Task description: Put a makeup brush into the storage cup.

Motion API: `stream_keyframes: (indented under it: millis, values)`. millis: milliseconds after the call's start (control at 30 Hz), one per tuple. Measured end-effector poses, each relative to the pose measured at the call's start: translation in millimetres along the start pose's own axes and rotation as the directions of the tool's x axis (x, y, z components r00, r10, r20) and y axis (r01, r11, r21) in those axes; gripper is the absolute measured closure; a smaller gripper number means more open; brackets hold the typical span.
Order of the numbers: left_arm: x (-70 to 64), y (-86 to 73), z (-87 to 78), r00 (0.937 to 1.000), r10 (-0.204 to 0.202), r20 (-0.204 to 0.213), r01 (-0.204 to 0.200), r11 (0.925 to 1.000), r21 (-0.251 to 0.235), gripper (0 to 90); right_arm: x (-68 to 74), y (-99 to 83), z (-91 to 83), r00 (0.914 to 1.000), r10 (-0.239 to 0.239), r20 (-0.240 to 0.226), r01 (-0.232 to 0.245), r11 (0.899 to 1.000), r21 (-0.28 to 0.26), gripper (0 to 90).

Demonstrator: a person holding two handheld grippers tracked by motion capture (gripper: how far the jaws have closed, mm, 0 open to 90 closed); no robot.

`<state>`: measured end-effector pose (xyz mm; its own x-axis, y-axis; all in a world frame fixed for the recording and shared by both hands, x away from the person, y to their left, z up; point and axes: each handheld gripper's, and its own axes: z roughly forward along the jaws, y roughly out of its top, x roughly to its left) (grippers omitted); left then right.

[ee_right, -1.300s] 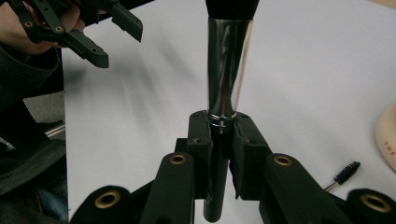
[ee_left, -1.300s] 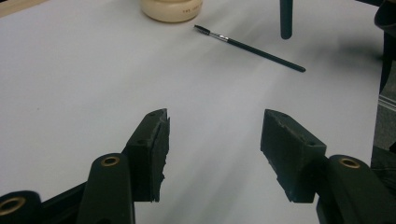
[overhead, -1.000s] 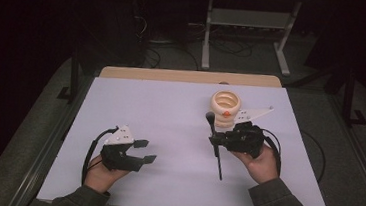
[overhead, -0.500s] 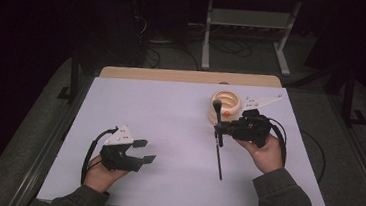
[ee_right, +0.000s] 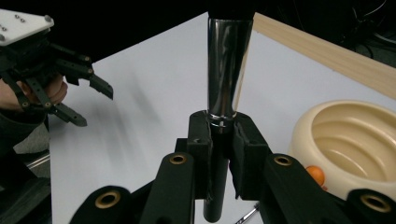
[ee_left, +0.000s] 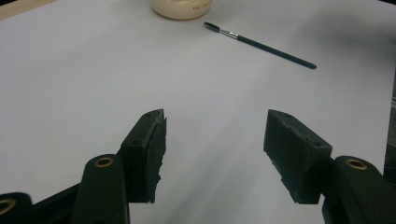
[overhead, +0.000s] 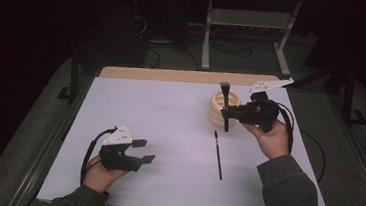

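The right tool (overhead: 226, 113) is clenched on a thick makeup brush (overhead: 225, 106), holding it upright above the surface (overhead: 160, 111). In the right gripper view the two black jaws pinch the brush (ee_right: 224, 116) just below its polished, mirror-like metal ferrule, with the matte black handle dropping below them. The brush stands just in front of a cream, ribbed round bowl (overhead: 218, 104); in the right gripper view the bowl (ee_right: 355, 140) shows smooth stepped rings inside and a small orange ball (ee_right: 315, 174) at its base.

A second, slim brush (overhead: 218, 155) with a thin dark handle lies flat on the pale, matte sheet, between the two hands; the left gripper view shows its short flat bristle tip (ee_left: 211, 26) pointing toward the bowl.

The left tool (overhead: 142, 150) rests low near the front edge, released, its blocky rubbery jaws well apart with nothing between them.
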<state>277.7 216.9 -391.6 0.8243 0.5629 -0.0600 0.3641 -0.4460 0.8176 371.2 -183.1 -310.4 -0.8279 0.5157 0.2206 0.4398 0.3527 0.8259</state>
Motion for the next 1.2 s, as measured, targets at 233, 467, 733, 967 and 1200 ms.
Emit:
stream_keyframes:
  millis: [233,467,733,967,1200]
  values:
    - [2.3,-1.2,-2.4,1.0000,-0.010,0.003,0.010,1.0000,0.001,38.0,-9.3,9.3,5.2,0.9996,0.014,0.023,-0.014,1.000,0.021,78.3]
    - [4.1,-1.6,-4.3,0.9998,-0.019,0.005,0.019,0.9998,-0.007,37.6,-18.2,20.9,1.3,0.9985,0.022,0.051,-0.023,1.000,0.006,78.3]
    - [4.7,-2.0,-3.0,0.9998,-0.017,0.008,0.017,0.9999,-0.004,37.2,-29.9,38.0,-1.9,0.9953,0.029,0.092,-0.028,1.000,-0.009,78.3]
    - [5.6,-2.5,-4.2,0.9996,-0.027,0.012,0.027,0.9996,-0.009,37.0,-35.5,53.9,-0.8,0.9912,0.042,0.126,-0.041,0.999,-0.011,78.3]
    - [6.8,-2.4,-4.8,0.9995,-0.028,0.012,0.029,0.9996,-0.009,36.9,-44.4,65.7,0.2,0.9857,0.065,0.155,-0.063,0.998,-0.021,78.3]
